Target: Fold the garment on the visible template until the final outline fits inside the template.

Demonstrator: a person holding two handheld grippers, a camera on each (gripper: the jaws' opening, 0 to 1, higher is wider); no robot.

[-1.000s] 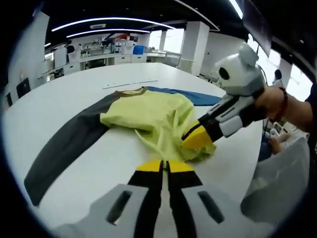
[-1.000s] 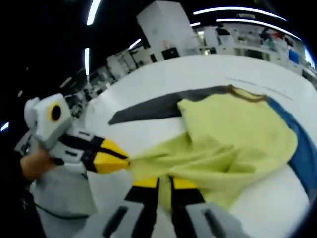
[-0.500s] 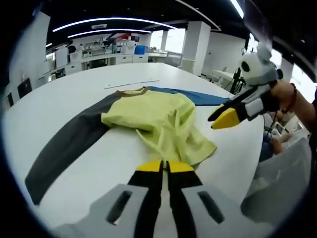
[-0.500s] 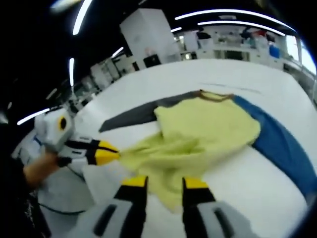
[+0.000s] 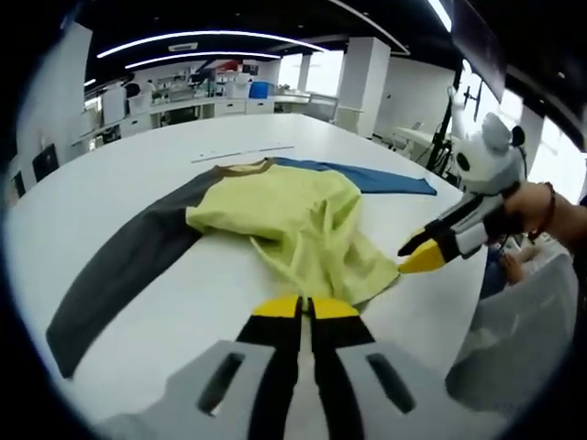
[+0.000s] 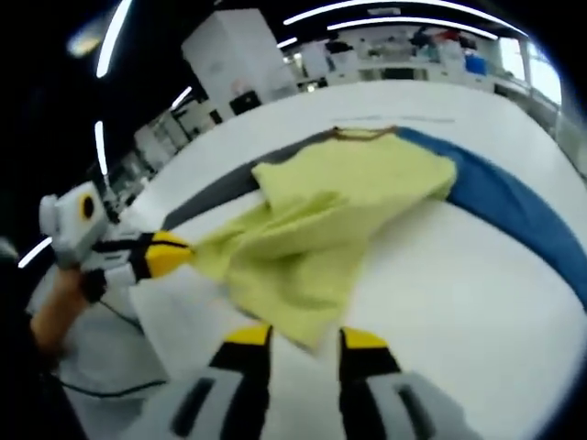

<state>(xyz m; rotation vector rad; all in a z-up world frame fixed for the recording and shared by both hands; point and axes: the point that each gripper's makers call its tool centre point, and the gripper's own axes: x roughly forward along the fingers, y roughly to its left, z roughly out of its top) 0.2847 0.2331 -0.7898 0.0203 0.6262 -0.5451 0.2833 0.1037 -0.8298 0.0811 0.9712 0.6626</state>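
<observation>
Left gripper (image 5: pixel 305 307) is held low over the table (image 5: pixel 119 174), jaws together, empty. Right gripper (image 6: pixel 305 339) is angled down, jaws apart, just short of the garment (image 6: pixel 321 220) hem.

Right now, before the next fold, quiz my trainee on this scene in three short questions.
1. True or false: the right gripper is shut on the garment.
2. Which gripper pinches the garment's yellow-green hem? A. the left gripper B. the right gripper C. both
3. Fill in: one sleeve on the white table is the dark grey sleeve; the other sleeve is ____.

Key
1. False: its jaws stand apart with nothing between them.
2. A: its jaws are closed at the hem, and the right gripper view shows the cloth drawn to its tip.
3. Blue: the blue sleeve.
</observation>
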